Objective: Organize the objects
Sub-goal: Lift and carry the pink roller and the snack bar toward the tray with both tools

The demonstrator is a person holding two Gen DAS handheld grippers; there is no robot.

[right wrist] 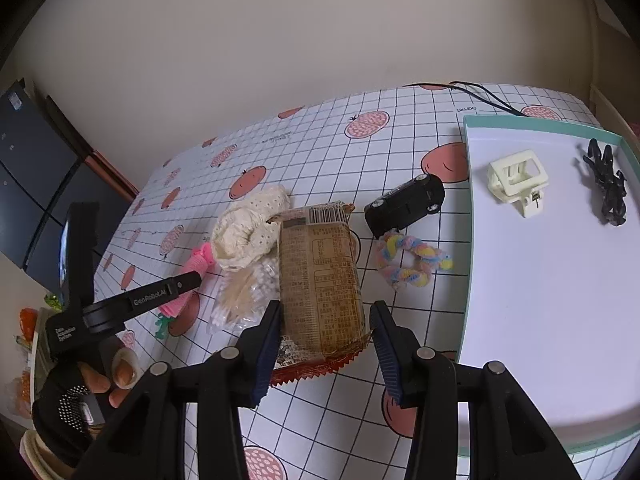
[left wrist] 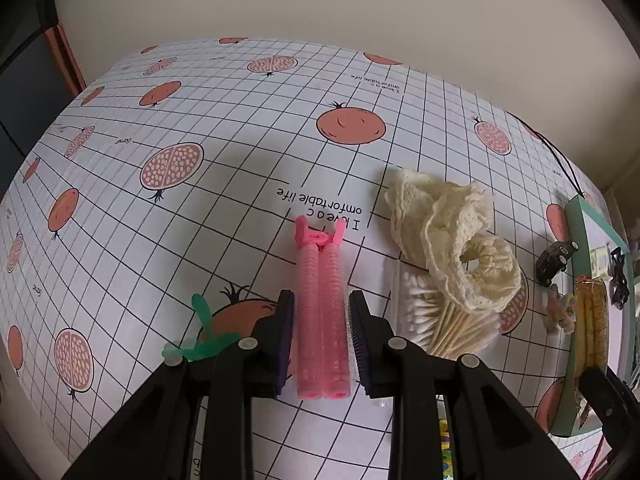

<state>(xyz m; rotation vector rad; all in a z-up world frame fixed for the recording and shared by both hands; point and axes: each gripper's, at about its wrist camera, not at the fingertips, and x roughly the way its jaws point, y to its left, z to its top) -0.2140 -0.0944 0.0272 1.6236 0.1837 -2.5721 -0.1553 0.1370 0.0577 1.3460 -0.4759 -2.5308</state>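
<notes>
Beige wall (right wrist: 280,40) across the top of both views, over a table under a grid-printed oilcloth with pomegranates (left wrist: 200,120). At the right of the right wrist view, a white tray with a mint-green rim (right wrist: 468,216), holding a cream claw hair clip (right wrist: 516,180) and a black claw clip (right wrist: 606,184), well apart. Lower centre of that view, right gripper (right wrist: 324,344) with jaws spread wide on either side of a brown snack packet (right wrist: 320,280), whose near end lies between the fingers; contact not clear. Left of the packet, a crumpled cream lace cloth (right wrist: 248,228) lying partly over a clear pack of cotton swabs (right wrist: 248,292). Upper right of the packet, a black toy car (right wrist: 404,204) just beside the tray rim, with a pastel twisted hair tie (right wrist: 408,260) just below it. Lower centre of the left wrist view, left gripper (left wrist: 322,344) open a little wider than a pink hair roller clip (left wrist: 322,312) that lies flat on the oilcloth between its fingers; right pad close against it, a narrow gap at the left pad. Left of that gripper, a small green plastic piece (left wrist: 204,332), partly hidden behind the finger. Lower left of the right wrist view, a hand in a black glove (right wrist: 80,392) on the left gripper's handle.
</notes>
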